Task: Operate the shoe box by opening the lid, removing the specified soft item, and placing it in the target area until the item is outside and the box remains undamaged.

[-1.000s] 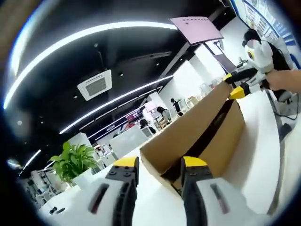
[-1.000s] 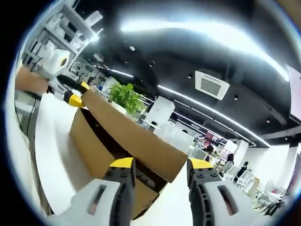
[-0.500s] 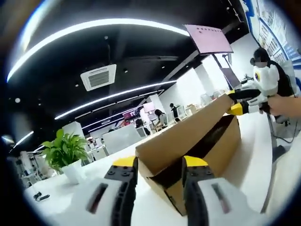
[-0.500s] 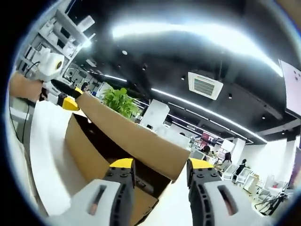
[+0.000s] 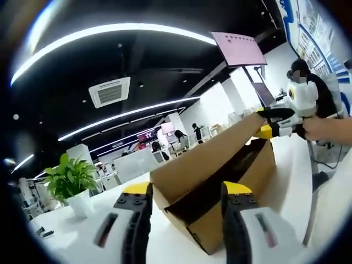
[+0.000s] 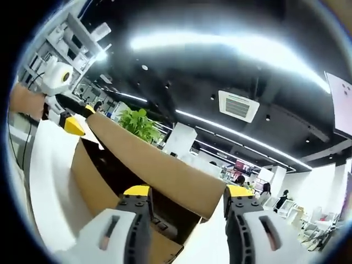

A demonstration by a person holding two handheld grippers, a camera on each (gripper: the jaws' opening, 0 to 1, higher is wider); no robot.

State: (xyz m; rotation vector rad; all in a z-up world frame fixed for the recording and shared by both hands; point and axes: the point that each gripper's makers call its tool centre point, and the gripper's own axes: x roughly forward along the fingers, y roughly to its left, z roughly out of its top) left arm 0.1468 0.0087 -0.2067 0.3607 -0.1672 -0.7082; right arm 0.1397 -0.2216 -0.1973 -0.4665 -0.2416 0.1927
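The brown corrugated cardboard shoe box (image 5: 242,181) sits on the white worktop (image 5: 82,242) and serves as the reference item. Its long brown cardboard lid (image 5: 203,159) is raised at an angle above the box body, leaving a dark gap along the open side. The interior of the box is in shadow, so the soft item cannot be made out.

In the left gripper view, the left tongs (image 5: 187,192) rise from the bottom of the view with the two yellow-tipped grey jaws spread apart. The near corner of the box lies between and just beyond them; whether either jaw touches the cardboard cannot be told. At the far end of the lid, the right tongs (image 5: 265,123) meet the lid edge, one yellow tip above it and one below; whether they clamp it cannot be told. A hand (image 5: 324,127) holds that tool.

In the right gripper view, the right tongs (image 6: 187,191) stand with jaws parted, the lid (image 6: 159,173) and the box (image 6: 91,181) reaching between and past them. At the far end of the lid, the left tongs (image 6: 74,122) show a yellow tip just beside the lid edge, held by a hand (image 6: 25,102).

Beyond the box, a green leafy plant in a white pot (image 5: 69,184) stands on the worktop (image 6: 47,187); the same plant (image 6: 140,125) appears behind the lid. A white square ceiling air-conditioning vent (image 5: 109,92) hangs overhead (image 6: 238,106)
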